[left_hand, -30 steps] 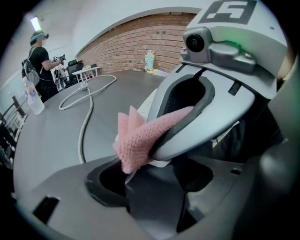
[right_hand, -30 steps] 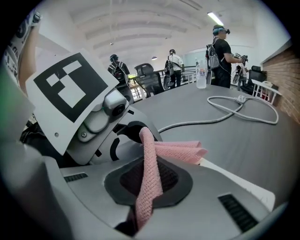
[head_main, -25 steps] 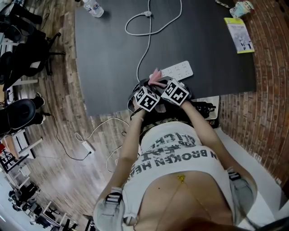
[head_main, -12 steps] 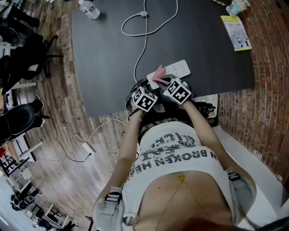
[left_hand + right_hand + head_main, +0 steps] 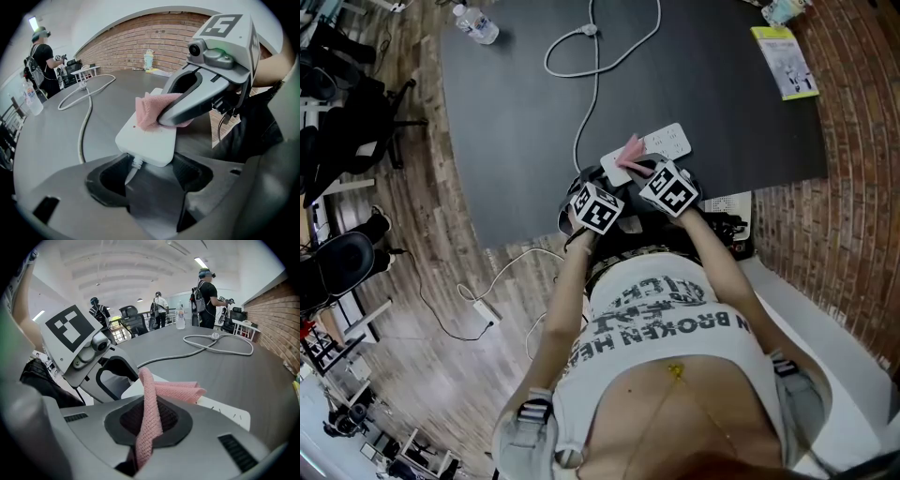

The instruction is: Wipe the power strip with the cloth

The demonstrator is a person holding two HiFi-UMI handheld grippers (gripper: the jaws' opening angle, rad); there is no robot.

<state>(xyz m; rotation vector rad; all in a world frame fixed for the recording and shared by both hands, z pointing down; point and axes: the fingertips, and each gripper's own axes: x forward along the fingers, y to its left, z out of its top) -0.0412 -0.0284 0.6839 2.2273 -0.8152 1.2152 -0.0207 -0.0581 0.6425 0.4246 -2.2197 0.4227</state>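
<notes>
Since one second earlier, more of the cord end of the power strip (image 5: 668,141) shows clear of the cloth (image 5: 149,108), and the whole surface (image 5: 516,141) sits further left in the head view. The white strip lies near the surface's front edge, its cord (image 5: 595,89) looping away across the dark top. The pink cloth rests on the strip's upper face, pinched in the closed jaws of the right hand-held gripper (image 5: 149,420). The left hand-held gripper (image 5: 152,176) has its jaws apart, the strip's cord end between their tips; whether they press on it cannot be told.

Farther out on the surface are a water bottle (image 5: 476,25) at the far left corner and a yellow-green leaflet (image 5: 785,61) at the far right. A brick wall (image 5: 140,42) runs along the right side. The wooden floor (image 5: 441,309) carries a second strip with its cable (image 5: 483,307) and black office chairs (image 5: 337,253). People (image 5: 206,298) stand beyond the surface's far end.
</notes>
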